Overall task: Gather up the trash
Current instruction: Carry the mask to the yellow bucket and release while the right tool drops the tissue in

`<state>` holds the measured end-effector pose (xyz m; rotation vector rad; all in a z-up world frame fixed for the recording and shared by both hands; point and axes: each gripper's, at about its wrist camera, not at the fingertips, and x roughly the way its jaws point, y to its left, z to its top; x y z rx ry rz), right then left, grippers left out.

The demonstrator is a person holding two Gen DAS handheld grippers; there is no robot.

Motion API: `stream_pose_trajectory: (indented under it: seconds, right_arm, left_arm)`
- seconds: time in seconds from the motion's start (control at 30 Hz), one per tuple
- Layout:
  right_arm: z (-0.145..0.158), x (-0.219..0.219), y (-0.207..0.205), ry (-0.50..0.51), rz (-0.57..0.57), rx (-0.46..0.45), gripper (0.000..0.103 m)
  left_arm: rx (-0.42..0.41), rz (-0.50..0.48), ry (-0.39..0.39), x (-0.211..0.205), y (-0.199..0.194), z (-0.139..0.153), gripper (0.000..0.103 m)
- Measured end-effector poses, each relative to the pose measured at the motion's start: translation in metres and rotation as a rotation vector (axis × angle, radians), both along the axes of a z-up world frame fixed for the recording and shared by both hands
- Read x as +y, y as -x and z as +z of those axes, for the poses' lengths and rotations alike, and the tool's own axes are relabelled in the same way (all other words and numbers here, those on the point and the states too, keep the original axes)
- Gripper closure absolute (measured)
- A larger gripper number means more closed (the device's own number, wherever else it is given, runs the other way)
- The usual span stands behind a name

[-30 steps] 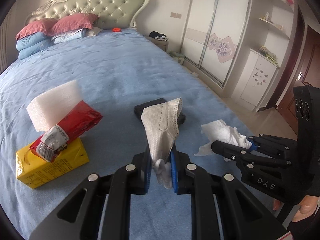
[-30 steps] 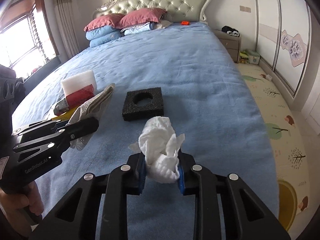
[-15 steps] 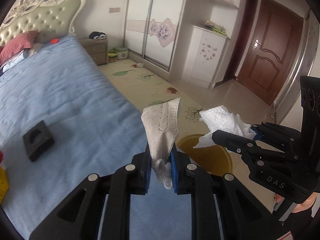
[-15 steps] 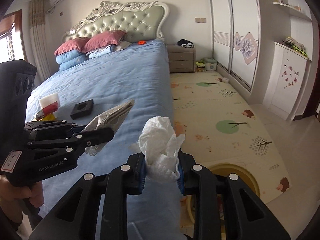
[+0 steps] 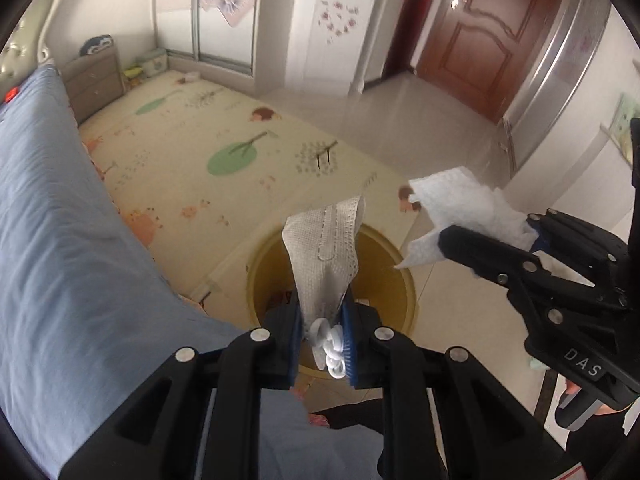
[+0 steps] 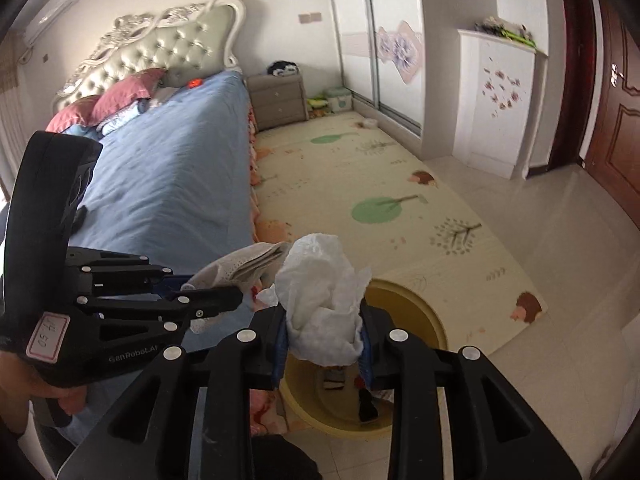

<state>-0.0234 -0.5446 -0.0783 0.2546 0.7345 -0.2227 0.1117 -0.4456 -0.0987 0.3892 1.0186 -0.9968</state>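
The face mask (image 5: 325, 256) stands with its long axis running up and away from the left tongs (image 5: 323, 334), its free end tipped slightly to the right and its white ear loops bunched at the pinched end. The crumpled tissue (image 6: 324, 304) sits upright in the right tongs (image 6: 325, 344) as a rounded wad with no clear long axis.

Both pieces hang over the yellow bin (image 5: 400, 280), which stands on the floor just off the corner of the blue bed (image 5: 60, 240) and beside the edge of the patterned play mat (image 5: 192, 152). Tiled floor (image 6: 560, 240) lies open toward the brown door (image 5: 480, 28); the bin already holds some items (too dark and small to name, possibly wrappers).

The left tongs are clamped tight on the mask. The right tongs are opening, the tissue between their blue pads and seemingly touching both.
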Motion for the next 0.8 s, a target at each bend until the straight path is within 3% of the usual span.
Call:
stream_pose_trajectory:
  seconds: [0.23,0.33,0.37,0.4,0.43,0.47,0.57,0.8]
  right_arm:
    - [-0.041,-0.034,-0.008,-0.048,-0.052,0.096,0.076]
    - [-0.053,-0.043,-0.014,-0.063,-0.088,0.119,0.067]
    - [-0.057,-0.046,-0.016,-0.065,-0.097,0.128,0.057]
    - [-0.06,-0.048,-0.018,-0.066,-0.098,0.136,0.048]
    - [-0.062,-0.049,-0.019,-0.065,-0.103,0.139,0.047]
    - [-0.065,-0.051,-0.02,-0.064,-0.102,0.146,0.047]
    - [-0.072,-0.055,-0.018,-0.08,-0.104,0.157,0.047]
    - [-0.079,-0.06,-0.006,-0.111,-0.117,0.149,0.047]
  left_arm:
    - [0.057,-0.015,-0.095,-0.046,-0.028,-0.021,0.085]
    - [0.091,-0.002,-0.118,-0.055,-0.032,-0.033,0.084]
    - [0.106,0.002,-0.126,-0.058,-0.033,-0.037,0.077]
    - [0.117,0.013,-0.138,-0.059,-0.036,-0.04,0.057]
    - [0.124,0.031,-0.144,-0.061,-0.04,-0.042,0.044]
    - [0.124,0.055,-0.144,-0.064,-0.041,-0.044,0.021]
    - [0.139,0.091,-0.141,-0.066,-0.05,-0.051,0.017]
    - [0.123,0.044,-0.151,-0.068,-0.043,-0.053,0.017]
